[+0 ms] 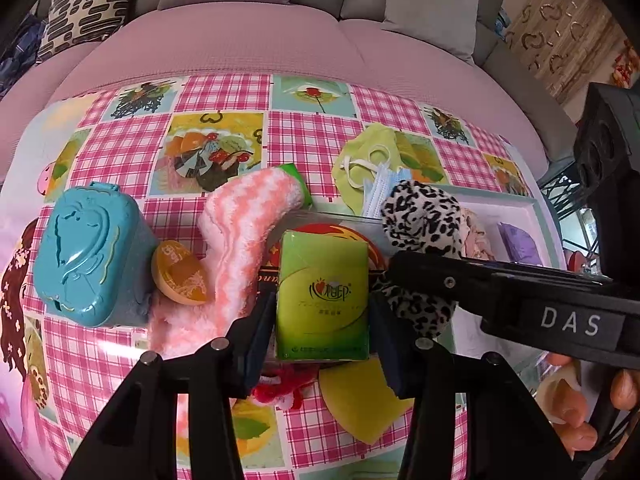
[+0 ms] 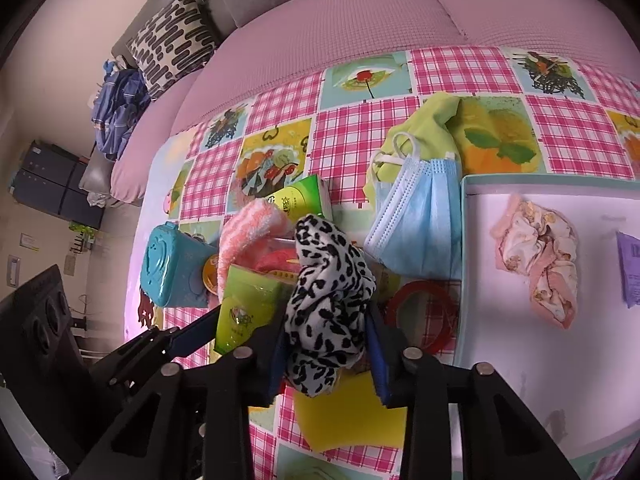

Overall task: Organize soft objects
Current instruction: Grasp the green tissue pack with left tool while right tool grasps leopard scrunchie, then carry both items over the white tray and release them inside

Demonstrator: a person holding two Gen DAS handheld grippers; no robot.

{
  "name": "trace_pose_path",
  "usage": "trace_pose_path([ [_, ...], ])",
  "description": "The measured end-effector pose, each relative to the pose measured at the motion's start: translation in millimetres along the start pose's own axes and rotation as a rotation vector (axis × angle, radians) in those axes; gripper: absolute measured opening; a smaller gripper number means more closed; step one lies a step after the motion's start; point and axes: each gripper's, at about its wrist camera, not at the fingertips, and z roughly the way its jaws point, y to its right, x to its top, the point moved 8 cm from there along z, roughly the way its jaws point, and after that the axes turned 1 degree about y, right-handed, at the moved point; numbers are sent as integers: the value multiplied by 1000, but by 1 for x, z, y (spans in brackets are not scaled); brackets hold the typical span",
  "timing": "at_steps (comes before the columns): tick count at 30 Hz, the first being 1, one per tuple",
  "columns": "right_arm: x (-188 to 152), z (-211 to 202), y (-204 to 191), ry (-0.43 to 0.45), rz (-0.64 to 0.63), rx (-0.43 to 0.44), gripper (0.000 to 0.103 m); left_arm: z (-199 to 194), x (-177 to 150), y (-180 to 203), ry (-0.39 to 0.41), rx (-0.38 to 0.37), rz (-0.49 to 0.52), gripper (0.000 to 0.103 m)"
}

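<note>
My left gripper [image 1: 322, 316] is shut on a green tissue pack [image 1: 323, 296], held above the table; the pack also shows in the right wrist view [image 2: 244, 304]. My right gripper [image 2: 326, 344] is shut on a leopard-print cloth [image 2: 328, 300], which also shows in the left wrist view [image 1: 420, 220]. A pink striped fuzzy sock [image 1: 244, 232] lies just left of the pack. A blue face mask [image 2: 420, 220] and a lime green cloth [image 2: 428, 128] lie beyond. A white tray [image 2: 540, 380] at right holds a pink floral scrunchie [image 2: 536, 256].
A teal plastic case [image 1: 88, 252] and an orange lid [image 1: 180, 272] sit at left. A yellow sponge [image 2: 348, 412], a red ring [image 2: 424, 312] and a second green pack [image 2: 304, 198] lie on the checked tablecloth [image 1: 224, 92]. A pink sofa [image 1: 240, 40] stands behind.
</note>
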Motion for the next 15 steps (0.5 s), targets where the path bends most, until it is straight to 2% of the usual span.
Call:
trace_pose_path([
  [9, -7, -28, 4, 23, -5, -10, 33, -15, -3, -4, 0, 28, -28, 49],
  [15, -13, -59, 16, 49, 2, -26, 33, -36, 2, 12, 29, 38, -12, 49],
])
